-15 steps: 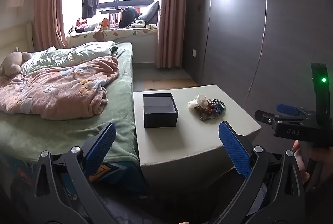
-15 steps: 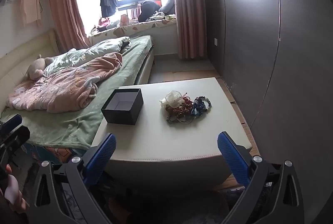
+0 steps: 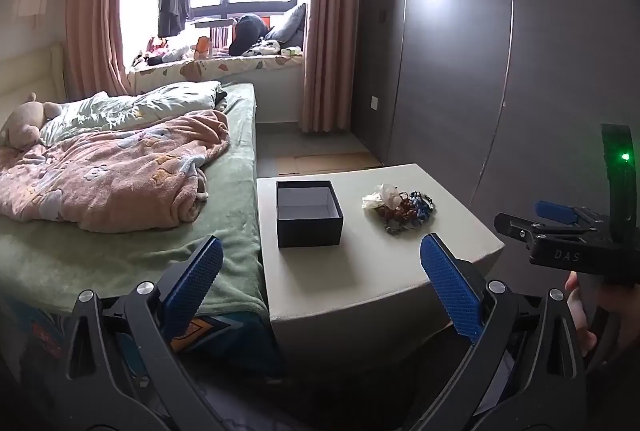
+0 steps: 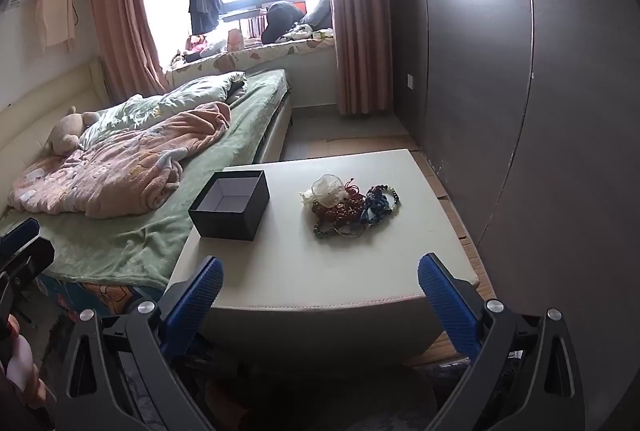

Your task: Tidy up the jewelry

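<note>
Roughly mid-desk, toward the right edge: jewelry pile, a tangle of red and blue beads with something pale, perhaps tissue, on its far side.
Box: black box, lid off, near the left edge, apart from the pile.
Desk: pale desk touching the bed.
Left hand-held gripper: spread wide, holding nothing, short of the near edge.
Right hand-held gripper: likewise wide, holding nothing.

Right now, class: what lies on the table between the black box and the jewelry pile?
Nothing: between the black box and the jewelry pile the table is bare, clearest in the right wrist view.
</note>
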`<state>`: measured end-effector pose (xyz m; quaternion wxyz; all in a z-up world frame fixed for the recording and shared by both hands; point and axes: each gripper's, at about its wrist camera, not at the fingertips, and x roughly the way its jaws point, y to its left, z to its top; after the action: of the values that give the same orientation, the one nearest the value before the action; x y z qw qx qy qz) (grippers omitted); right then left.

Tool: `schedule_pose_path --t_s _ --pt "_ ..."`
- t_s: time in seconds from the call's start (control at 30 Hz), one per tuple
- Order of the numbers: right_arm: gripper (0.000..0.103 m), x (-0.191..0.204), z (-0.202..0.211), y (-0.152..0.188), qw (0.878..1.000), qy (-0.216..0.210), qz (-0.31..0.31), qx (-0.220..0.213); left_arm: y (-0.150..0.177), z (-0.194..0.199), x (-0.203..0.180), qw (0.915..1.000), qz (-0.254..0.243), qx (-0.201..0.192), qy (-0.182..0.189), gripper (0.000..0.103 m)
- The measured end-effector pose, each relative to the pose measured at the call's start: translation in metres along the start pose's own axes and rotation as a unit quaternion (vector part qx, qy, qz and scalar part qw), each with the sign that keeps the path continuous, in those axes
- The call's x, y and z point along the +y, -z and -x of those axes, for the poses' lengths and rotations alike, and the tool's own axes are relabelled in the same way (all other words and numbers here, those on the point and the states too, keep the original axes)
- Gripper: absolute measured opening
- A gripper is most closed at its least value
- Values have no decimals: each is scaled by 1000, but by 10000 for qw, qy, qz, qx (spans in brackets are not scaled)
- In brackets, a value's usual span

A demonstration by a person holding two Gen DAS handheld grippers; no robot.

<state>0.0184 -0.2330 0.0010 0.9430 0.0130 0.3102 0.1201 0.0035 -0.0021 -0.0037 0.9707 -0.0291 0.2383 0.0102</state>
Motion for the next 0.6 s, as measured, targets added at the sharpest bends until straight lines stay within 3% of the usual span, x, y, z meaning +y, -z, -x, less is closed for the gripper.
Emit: schedule_pose_path --t_s 0.6 --pt "96 -2 10 -1 9999 -5 42 -156 0 4 -3 10000 7 -14 91 99"
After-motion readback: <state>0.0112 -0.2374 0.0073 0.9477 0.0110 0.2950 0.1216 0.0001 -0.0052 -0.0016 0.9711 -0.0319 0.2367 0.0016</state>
